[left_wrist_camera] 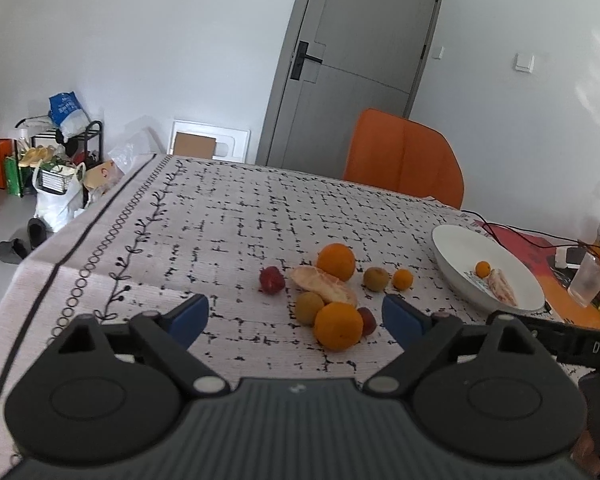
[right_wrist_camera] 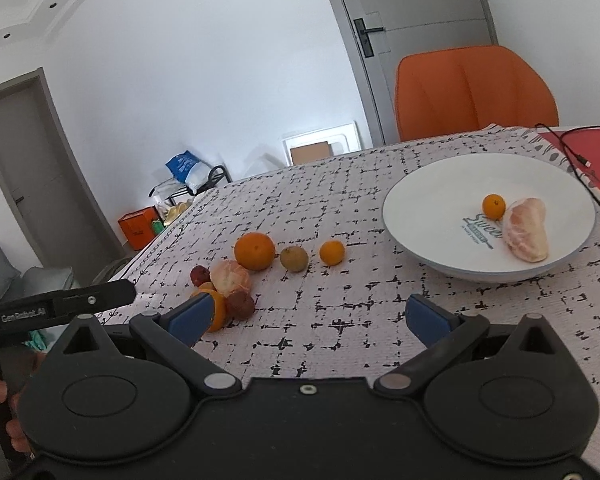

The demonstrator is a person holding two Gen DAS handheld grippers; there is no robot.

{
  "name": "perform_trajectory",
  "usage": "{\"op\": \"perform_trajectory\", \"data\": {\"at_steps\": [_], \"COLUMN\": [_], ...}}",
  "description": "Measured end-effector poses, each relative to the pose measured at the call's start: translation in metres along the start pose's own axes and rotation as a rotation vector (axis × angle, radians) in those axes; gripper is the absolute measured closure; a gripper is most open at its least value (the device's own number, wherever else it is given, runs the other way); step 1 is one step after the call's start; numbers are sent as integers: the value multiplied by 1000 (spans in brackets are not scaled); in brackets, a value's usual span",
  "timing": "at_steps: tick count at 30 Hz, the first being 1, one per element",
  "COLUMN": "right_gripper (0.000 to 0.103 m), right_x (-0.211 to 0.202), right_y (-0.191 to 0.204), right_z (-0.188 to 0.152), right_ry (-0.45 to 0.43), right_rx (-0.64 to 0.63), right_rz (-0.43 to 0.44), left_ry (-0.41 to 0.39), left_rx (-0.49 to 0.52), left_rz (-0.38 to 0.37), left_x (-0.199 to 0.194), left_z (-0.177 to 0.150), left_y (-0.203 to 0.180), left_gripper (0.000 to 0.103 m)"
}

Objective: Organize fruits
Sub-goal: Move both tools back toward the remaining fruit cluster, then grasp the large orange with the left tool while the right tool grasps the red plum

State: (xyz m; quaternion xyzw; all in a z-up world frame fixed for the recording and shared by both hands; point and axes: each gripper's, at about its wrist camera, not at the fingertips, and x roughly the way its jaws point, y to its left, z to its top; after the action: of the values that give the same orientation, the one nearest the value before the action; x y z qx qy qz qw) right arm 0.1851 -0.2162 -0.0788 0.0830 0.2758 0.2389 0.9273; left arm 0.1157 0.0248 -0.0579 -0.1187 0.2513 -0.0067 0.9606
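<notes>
While peeled, pomelo segment (right_wrist_camera: 527, 233) glistens pink.

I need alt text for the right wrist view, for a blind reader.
The open right gripper hovers over a patterned tablecloth. Ahead, a white plate holds a small orange and a peeled citrus piece; more fruits lie loose to its left.
</notes>
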Motion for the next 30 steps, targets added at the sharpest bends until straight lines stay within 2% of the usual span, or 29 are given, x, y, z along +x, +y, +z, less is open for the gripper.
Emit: {"op": "perform_trajectory", "data": {"at_steps": [7, 9, 11, 18, 22, 23, 24, 28, 30], "right_gripper": [0, 0, 0, 1, 6, 7, 10, 23, 25], "right_x": [7, 8, 9, 16, 24, 26, 29, 38, 42], "right_y": [-2, -2, -2, -6, -5, -4, -3, 3, 7], "right_z": [0, 0, 1, 3, 3, 2, 2, 2, 3], "right_ry": [29, 24, 20, 25, 46, 51, 56, 82, 88], "right_rx": [-14, -26, -42, -52, -59, -60, -62, -76, -82], "right_rz": [3, -17, -42, -8, -3, 3, 11, 45, 62], "left_ry": [34, 45, 55, 90, 114, 116, 115, 103, 90], "left_rx": [8, 6, 8, 19, -7, -15, -29, -40, -32], "left_rz": [-38, -49, -58, -66, -62, -70, -88, -84, -73], "left_x": [21, 27, 32, 50, 61, 62, 63, 57, 52], "left_z": [-3, -5, -6, -9, -12, -13, -14, -11, -8], "left_y": [-11, -14, -17, -24, -20, -19, -17, -17, -15], "left_gripper": [29, 36, 39, 50, 58, 65, 68, 69, 69]}}
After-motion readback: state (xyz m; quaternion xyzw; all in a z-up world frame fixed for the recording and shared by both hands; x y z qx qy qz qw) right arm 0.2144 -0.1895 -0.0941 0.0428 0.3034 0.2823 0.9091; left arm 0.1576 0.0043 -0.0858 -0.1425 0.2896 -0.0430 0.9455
